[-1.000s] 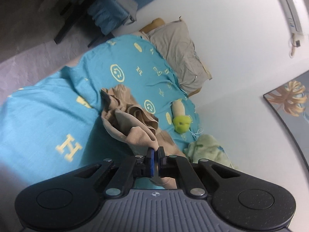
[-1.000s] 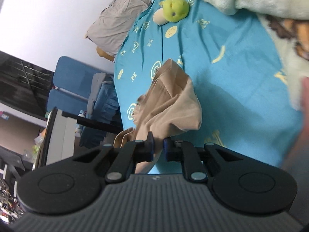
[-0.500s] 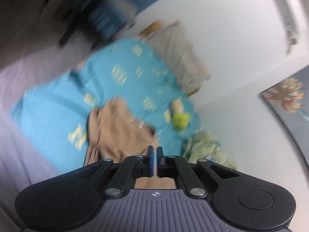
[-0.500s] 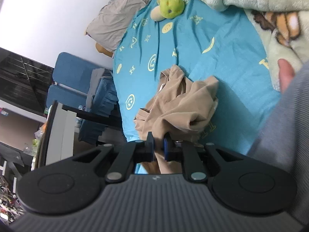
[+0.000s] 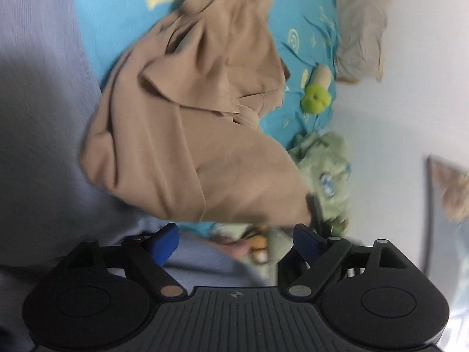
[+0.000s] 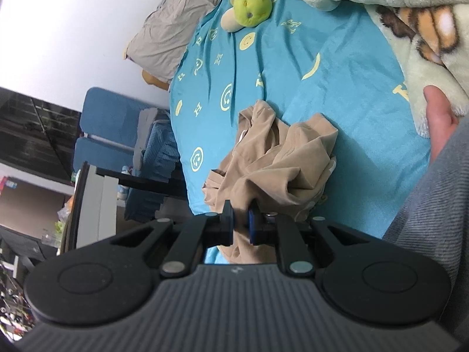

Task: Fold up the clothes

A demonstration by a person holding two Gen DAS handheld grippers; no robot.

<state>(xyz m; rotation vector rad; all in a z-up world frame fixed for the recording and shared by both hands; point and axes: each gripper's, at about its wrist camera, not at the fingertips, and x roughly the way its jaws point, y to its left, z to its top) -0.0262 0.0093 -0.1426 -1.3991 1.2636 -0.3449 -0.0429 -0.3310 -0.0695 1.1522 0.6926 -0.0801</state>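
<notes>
Garment (image 6: 275, 164): tan, thin knit, lay crumpled on the bed (image 6: 337, 67) just ahead of both grippers. Right gripper (image 6: 241, 223) was clenched on a bunched edge of the cloth, fabric passing between its pads and hanging below. Left gripper (image 5: 234, 239) stood released, jaws wide apart, nothing between them; the garment (image 5: 190, 117) lay beyond its fingertips, slightly blurred. Judged handling: light, limp, no stiffness, so it drapes and bunches from any single hold; low slip risk against the pads, not fragile. Judged best hold for the left: a free hem or corner at the heap's near edge, away from the right gripper's pinch, so the cloth can be spread flat.
</notes>
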